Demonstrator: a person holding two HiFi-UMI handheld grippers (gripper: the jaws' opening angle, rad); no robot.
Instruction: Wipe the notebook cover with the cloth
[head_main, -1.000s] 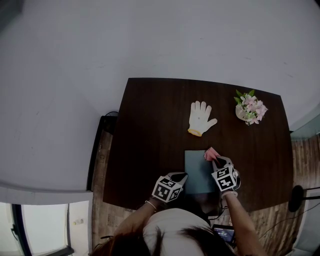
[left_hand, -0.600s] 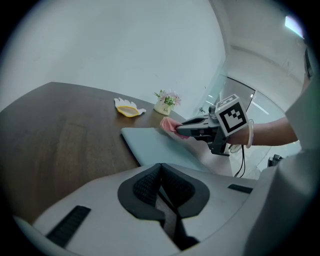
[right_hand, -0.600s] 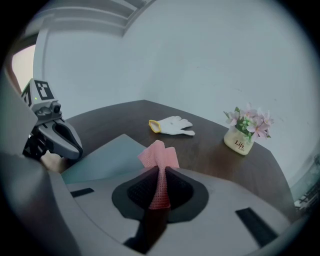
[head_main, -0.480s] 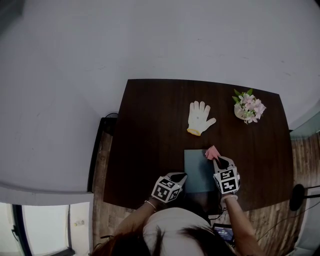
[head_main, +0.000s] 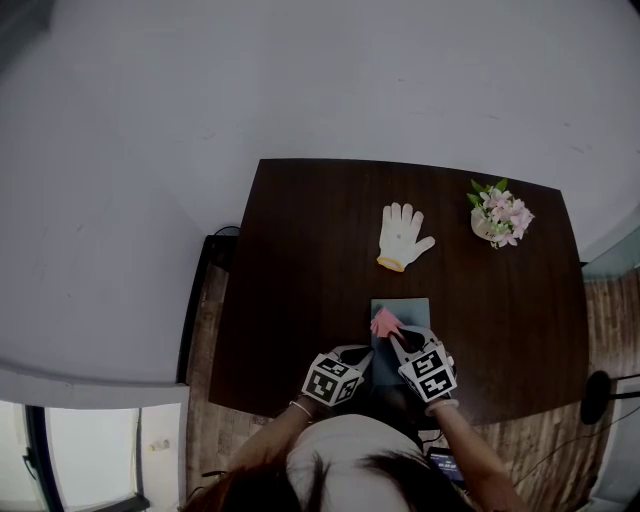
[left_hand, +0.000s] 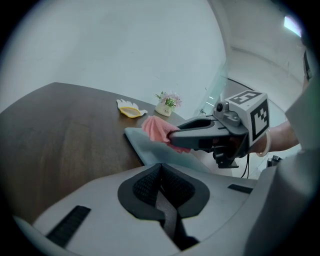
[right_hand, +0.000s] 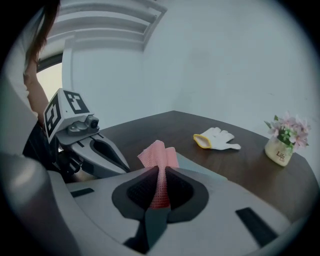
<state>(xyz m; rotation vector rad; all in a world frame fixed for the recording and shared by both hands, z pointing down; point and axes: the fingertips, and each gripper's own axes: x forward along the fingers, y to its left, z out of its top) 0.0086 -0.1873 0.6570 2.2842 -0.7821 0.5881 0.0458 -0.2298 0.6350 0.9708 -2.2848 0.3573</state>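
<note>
Right gripper view: right hand-held gripper (right_hand: 159, 174) clenched on crumpled pink cloth (right_hand: 159, 152), w/ cloth on flat grey-blue notebook (head_main: 412, 310) just ahead. Left hand-held gripper (left_hand: 160, 170) closed, empty, prob. touching notebook's near edge on dark wooden tabletop (left_hand: 60, 135).

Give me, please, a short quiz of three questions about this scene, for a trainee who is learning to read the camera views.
1. True or false: the right gripper is shut on the pink cloth.
2. Which thing lies on the table to the left of the flower pot in the head view? A) a white glove B) a pen C) a mug
3. Fill in: in the head view, the pink cloth is held over the teal ____.

Key: 1 true; 2 A; 3 notebook.
</note>
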